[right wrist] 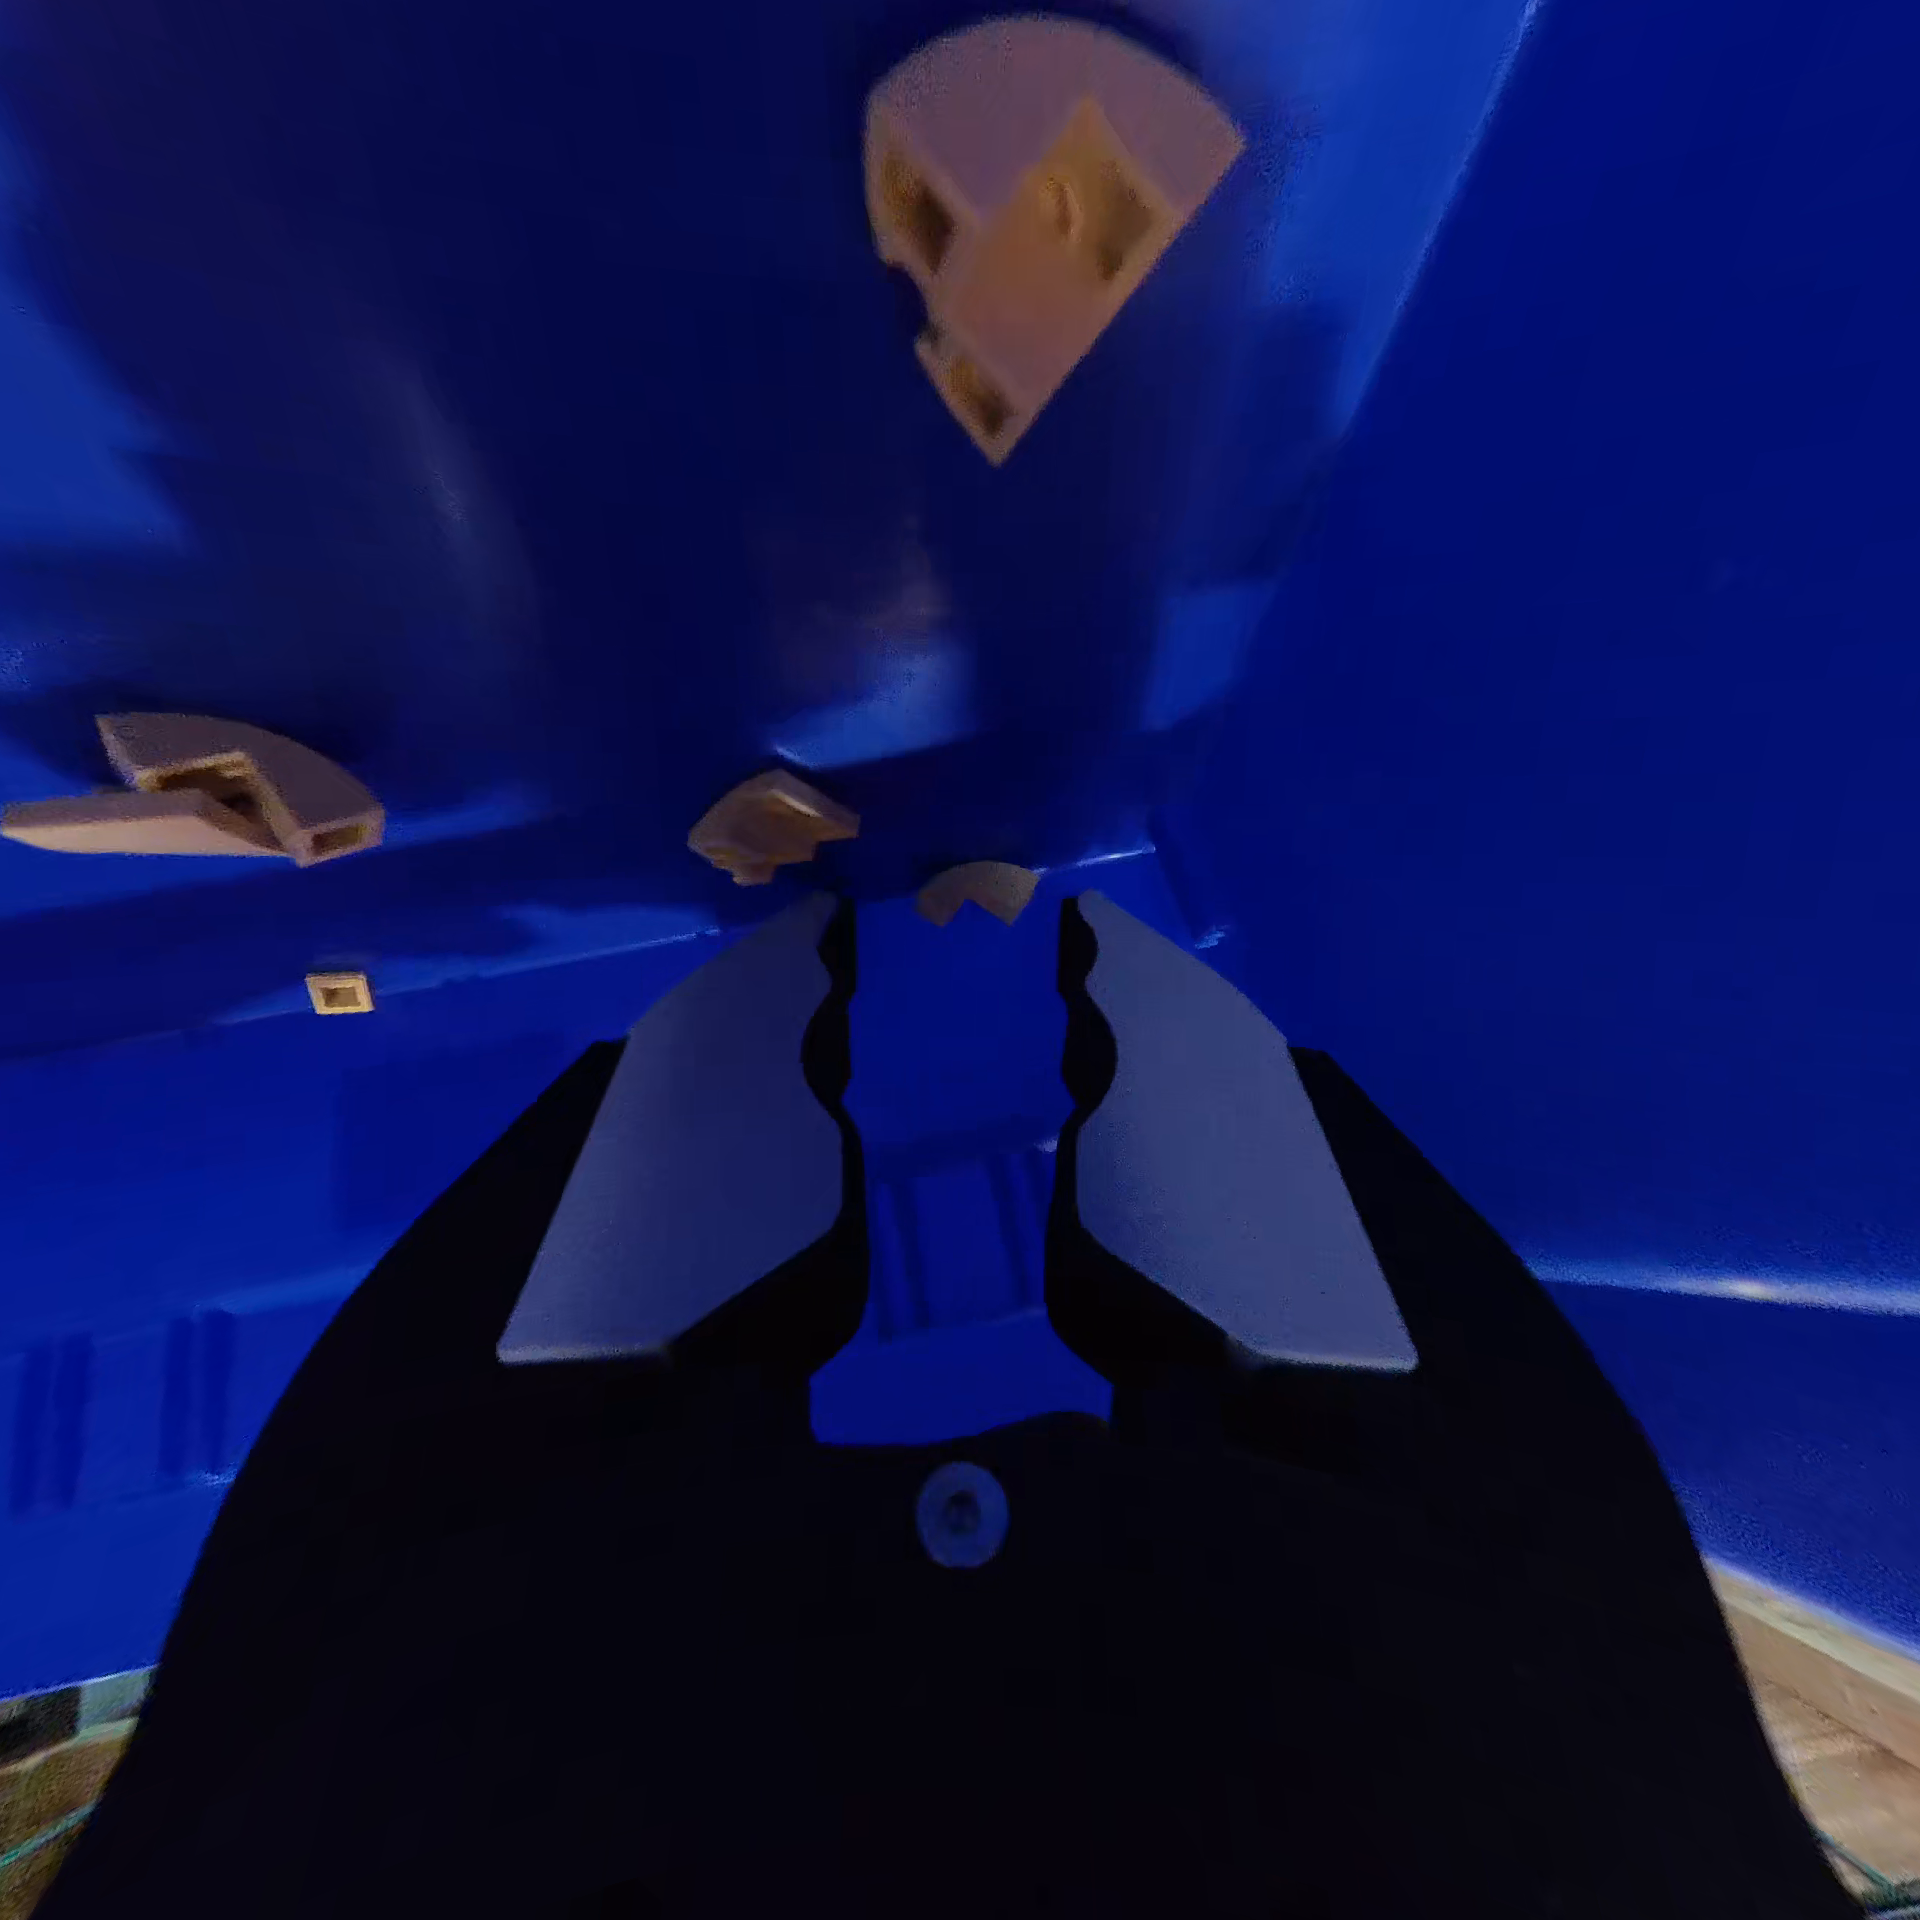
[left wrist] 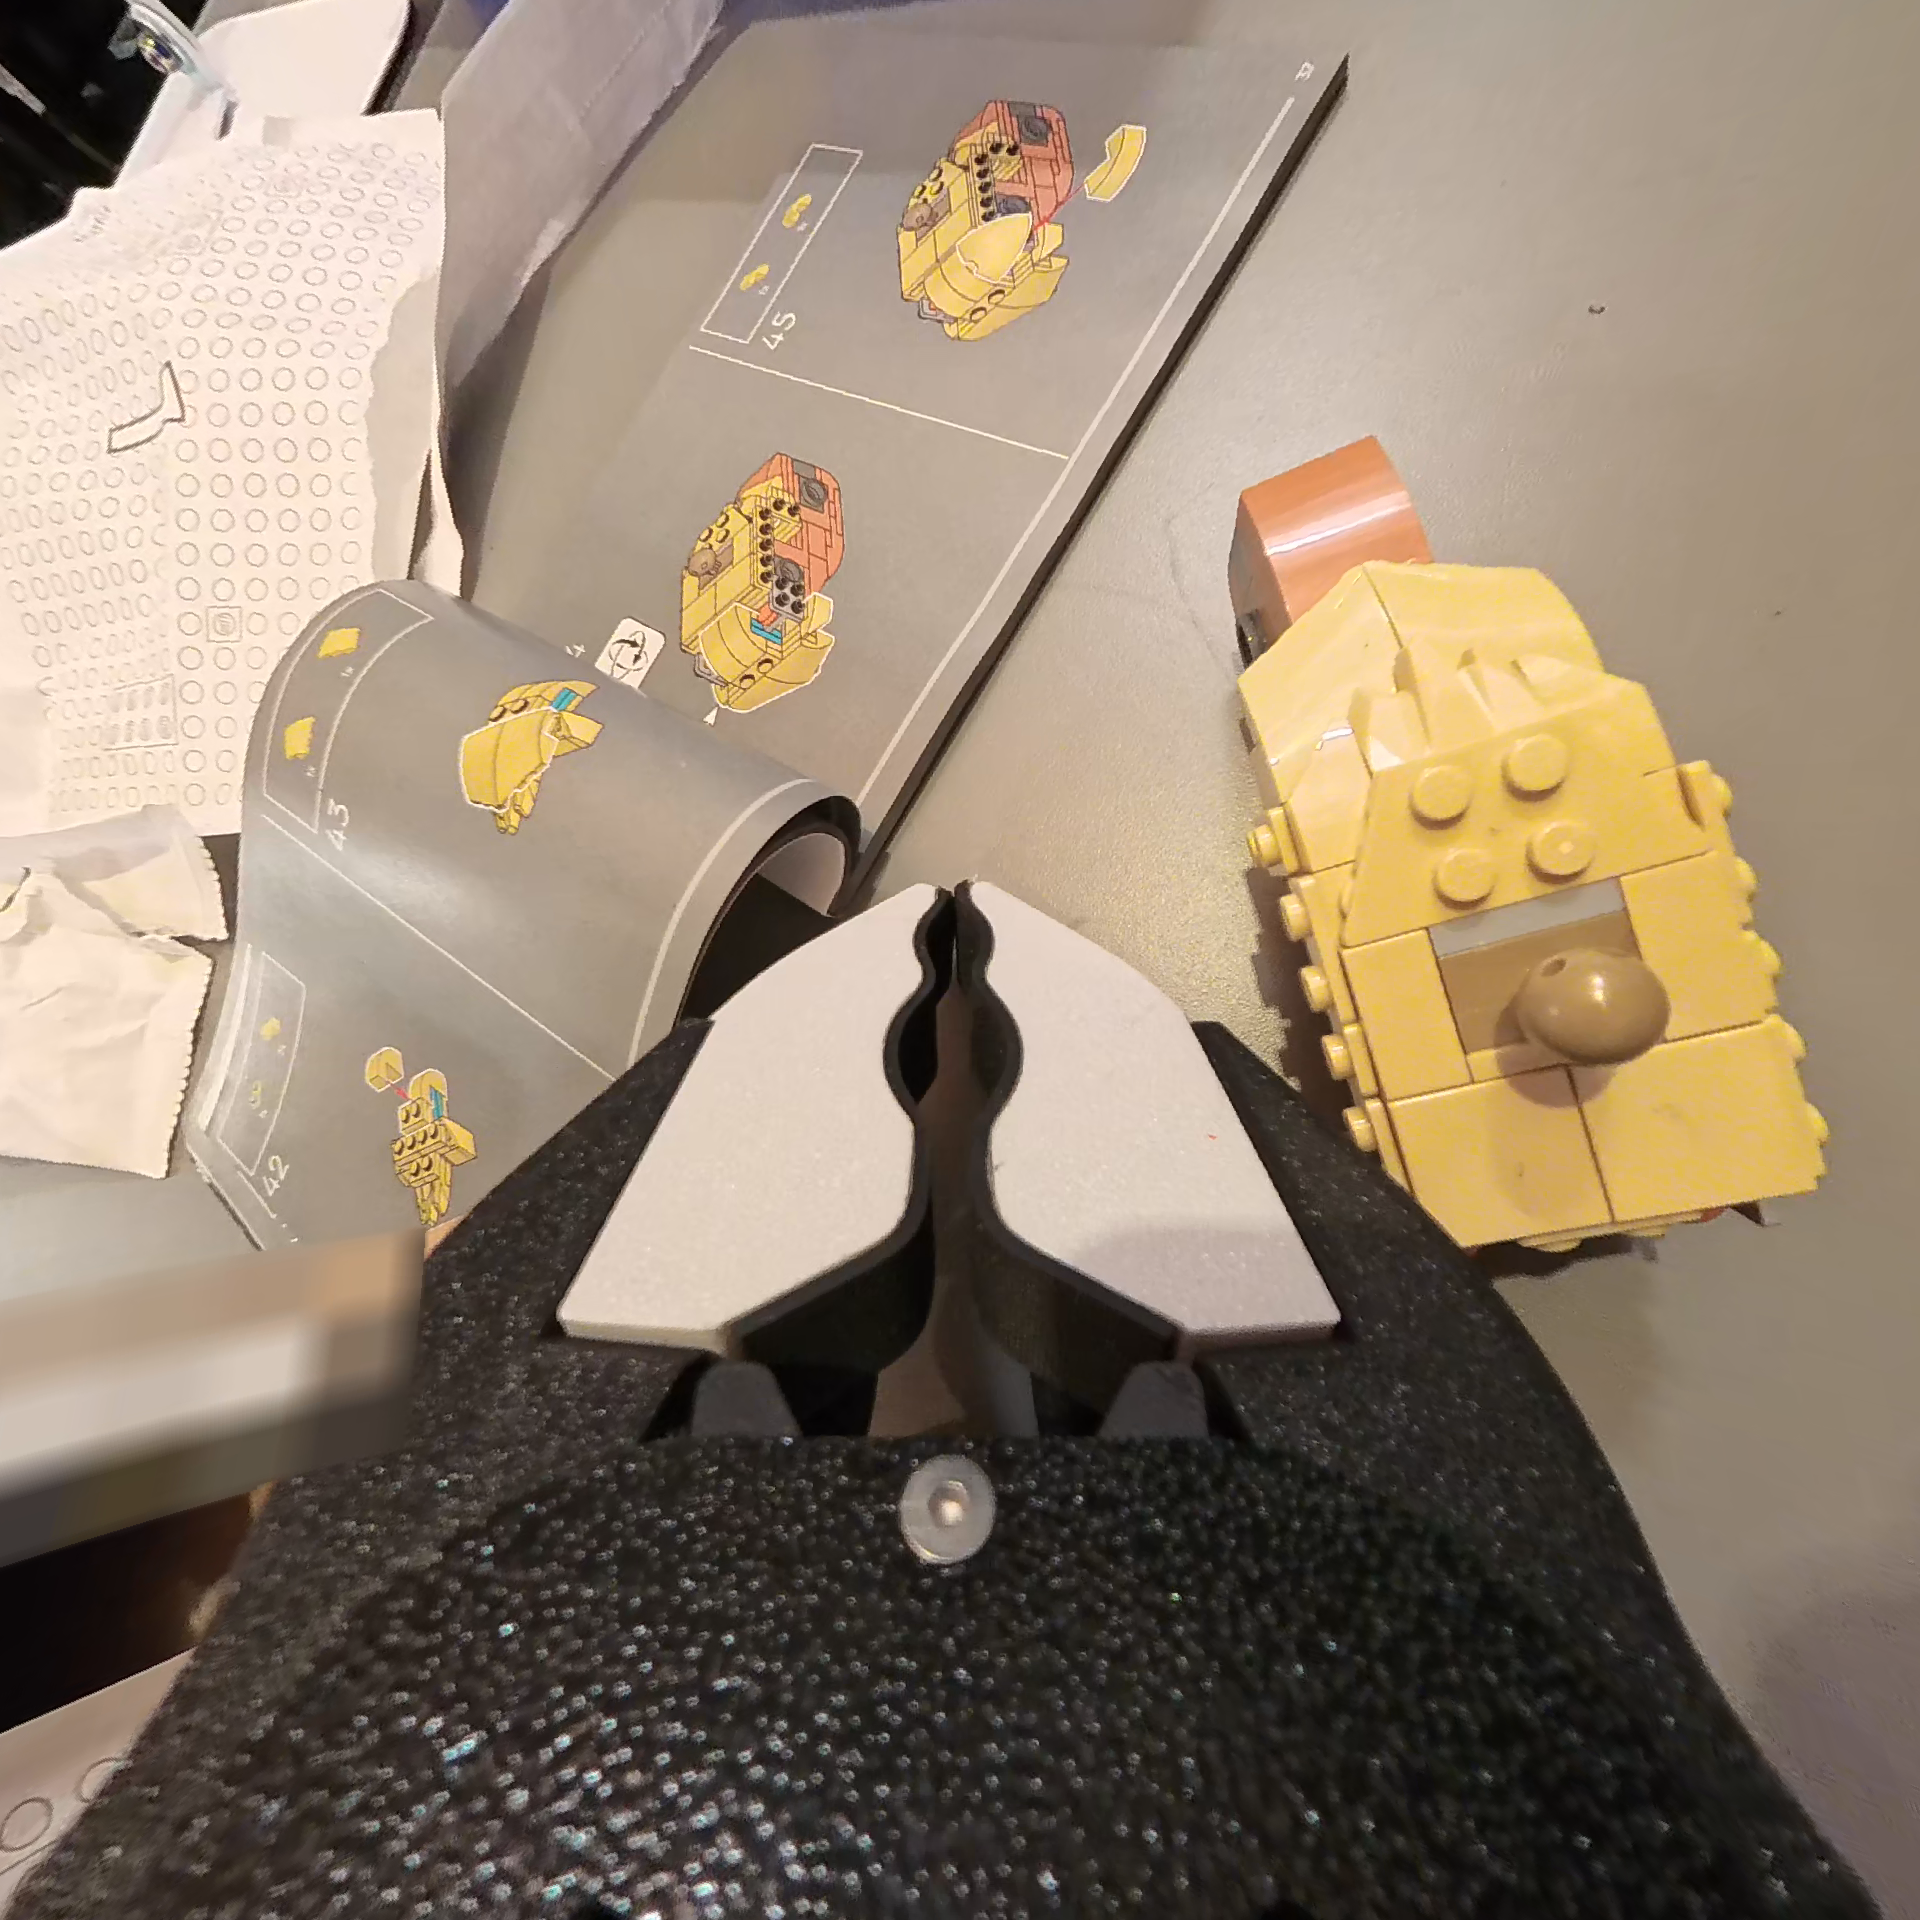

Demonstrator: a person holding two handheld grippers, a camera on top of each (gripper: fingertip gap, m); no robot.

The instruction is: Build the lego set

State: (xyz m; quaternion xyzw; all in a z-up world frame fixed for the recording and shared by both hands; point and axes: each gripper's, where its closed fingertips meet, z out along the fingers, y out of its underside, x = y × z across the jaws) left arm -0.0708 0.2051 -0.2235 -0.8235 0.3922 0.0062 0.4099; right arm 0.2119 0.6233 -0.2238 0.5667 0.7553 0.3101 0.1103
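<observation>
Your right wrist view is smeared by motion: the tan curved plastic pieces (right wrist: 1039, 218) inside the deep blue plastic bin (right wrist: 1558, 727) show only soft outlines, and the smallest square tan piece (right wrist: 339, 994) is too small to make out. In your left wrist view, the brown rounded block (left wrist: 1325, 520) sits partly hidden behind the tan toy-brick model (left wrist: 1538, 914), and the white crumpled paper sheets (left wrist: 208, 416) are cut off by the left edge.

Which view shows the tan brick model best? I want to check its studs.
The left wrist view: the tan brick model lies on the grey table right of the left gripper, studs clear. The right wrist view shows only a blue bin with loose pieces.
</observation>
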